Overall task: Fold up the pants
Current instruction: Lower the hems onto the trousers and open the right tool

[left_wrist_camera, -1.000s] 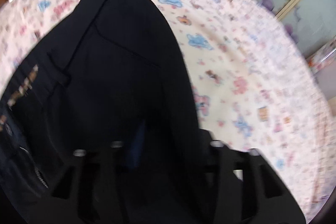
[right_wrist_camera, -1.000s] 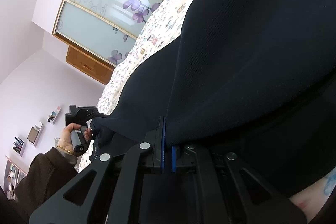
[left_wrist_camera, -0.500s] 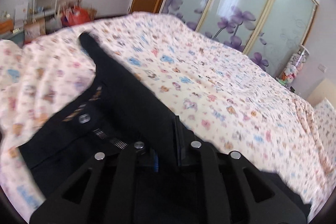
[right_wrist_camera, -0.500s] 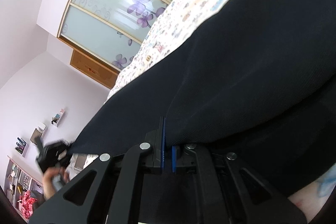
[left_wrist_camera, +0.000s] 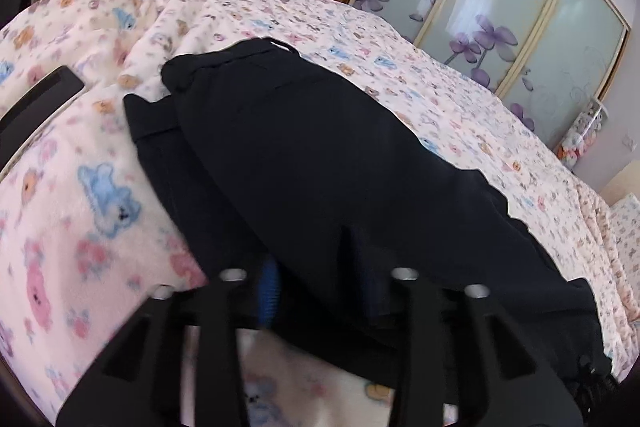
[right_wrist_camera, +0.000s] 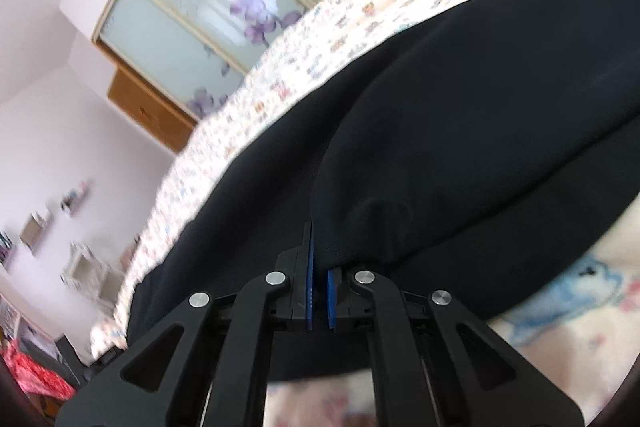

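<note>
A bed covered in a pale blanket printed with cartoon animals fills both views, with sliding wardrobe doors of frosted glass and purple flowers behind its far right side. Across the blanket lie the black pants, doubled over so that one dark layer rests on another; in the left wrist view a lower layer shows along the left edge under the upper one, with the waistband end at the far side. The pants already lie in a first fold, I judge, and the grippers sit at the near edge because that is where the folded layer was carried. The right gripper is clamped on a thin fold of the pants, its blue pads pinching the cloth at the near edge to keep that end pinned in place. The left gripper is opening, its jaws standing well apart with the near hem between them; the picture is blurred there, so the pads seem clear of the cloth rather than pressing it. A dark flat object lies on the blanket at the far left.
</note>
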Demonstrator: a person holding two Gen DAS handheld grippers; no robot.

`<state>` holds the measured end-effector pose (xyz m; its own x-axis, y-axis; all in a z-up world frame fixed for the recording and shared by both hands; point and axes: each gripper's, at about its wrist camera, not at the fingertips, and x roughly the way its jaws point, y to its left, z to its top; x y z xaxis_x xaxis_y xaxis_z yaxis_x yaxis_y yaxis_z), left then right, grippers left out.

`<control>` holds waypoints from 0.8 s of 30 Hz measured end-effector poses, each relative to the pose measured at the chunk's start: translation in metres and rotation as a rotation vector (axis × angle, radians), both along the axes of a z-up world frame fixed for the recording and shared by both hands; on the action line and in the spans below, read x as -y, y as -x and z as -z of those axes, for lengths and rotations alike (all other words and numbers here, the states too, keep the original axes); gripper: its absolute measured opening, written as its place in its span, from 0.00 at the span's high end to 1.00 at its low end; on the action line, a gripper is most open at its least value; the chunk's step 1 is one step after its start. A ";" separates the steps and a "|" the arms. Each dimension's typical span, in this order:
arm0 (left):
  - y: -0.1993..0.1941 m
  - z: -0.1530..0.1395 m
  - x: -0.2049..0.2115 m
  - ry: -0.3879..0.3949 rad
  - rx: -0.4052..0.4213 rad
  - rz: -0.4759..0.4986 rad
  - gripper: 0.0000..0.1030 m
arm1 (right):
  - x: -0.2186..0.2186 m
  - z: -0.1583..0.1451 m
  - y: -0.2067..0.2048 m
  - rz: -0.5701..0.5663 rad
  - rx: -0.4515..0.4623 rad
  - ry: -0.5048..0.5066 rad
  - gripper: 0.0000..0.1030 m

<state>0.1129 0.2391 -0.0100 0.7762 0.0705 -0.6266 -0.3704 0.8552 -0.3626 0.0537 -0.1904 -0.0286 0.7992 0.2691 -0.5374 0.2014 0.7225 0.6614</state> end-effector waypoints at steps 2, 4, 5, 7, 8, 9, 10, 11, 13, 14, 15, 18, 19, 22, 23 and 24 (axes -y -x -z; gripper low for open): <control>0.013 -0.007 0.002 -0.004 0.059 -0.015 0.13 | 0.001 -0.002 0.005 -0.037 -0.032 0.019 0.84; 0.033 -0.018 0.001 -0.046 0.134 -0.038 0.04 | 0.000 -0.015 0.010 -0.078 -0.058 0.026 0.58; 0.044 -0.024 0.003 -0.069 0.181 -0.028 0.02 | 0.001 -0.018 0.017 -0.092 -0.058 0.021 0.44; 0.056 -0.033 0.007 -0.104 0.251 -0.005 0.02 | 0.012 -0.029 0.038 -0.097 -0.031 0.020 0.44; 0.062 -0.039 0.011 -0.128 0.290 0.006 0.02 | 0.021 -0.035 0.047 -0.081 -0.019 0.019 0.44; 0.064 -0.042 0.014 -0.142 0.312 0.015 0.02 | 0.036 -0.040 0.056 -0.047 -0.001 -0.001 0.44; 0.063 -0.046 0.020 -0.167 0.333 0.036 0.02 | 0.057 -0.043 0.065 0.012 0.009 -0.038 0.44; 0.059 -0.051 0.027 -0.183 0.338 0.063 0.02 | 0.072 -0.044 0.068 0.057 0.015 -0.072 0.45; 0.048 -0.056 0.037 -0.208 0.327 0.107 0.02 | 0.119 -0.043 0.082 0.204 0.008 -0.156 0.49; 0.042 -0.057 0.044 -0.219 0.316 0.123 0.02 | 0.138 -0.042 0.088 0.275 -0.008 -0.176 0.52; 0.037 -0.056 0.050 -0.230 0.308 0.137 0.02 | 0.160 -0.044 0.095 0.354 -0.019 -0.161 0.52; 0.028 -0.045 0.065 -0.266 0.277 0.166 0.02 | 0.193 -0.058 0.090 0.458 -0.088 0.073 0.52; 0.026 -0.040 0.069 -0.273 0.261 0.181 0.02 | 0.201 -0.060 0.083 0.460 -0.113 0.137 0.52; 0.021 -0.023 0.075 -0.287 0.219 0.205 0.02 | 0.220 -0.053 0.062 0.422 -0.188 0.178 0.53; 0.021 -0.020 0.076 -0.288 0.212 0.206 0.02 | 0.225 -0.047 0.054 0.404 -0.222 0.192 0.53; 0.020 -0.018 0.076 -0.288 0.204 0.206 0.02 | 0.227 -0.045 0.051 0.394 -0.245 0.217 0.53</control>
<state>0.0929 0.1628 0.0076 0.8989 0.0503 -0.4353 -0.1255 0.9813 -0.1460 0.0032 -0.4177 0.0161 0.6613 -0.1655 -0.7316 0.6164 0.6758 0.4043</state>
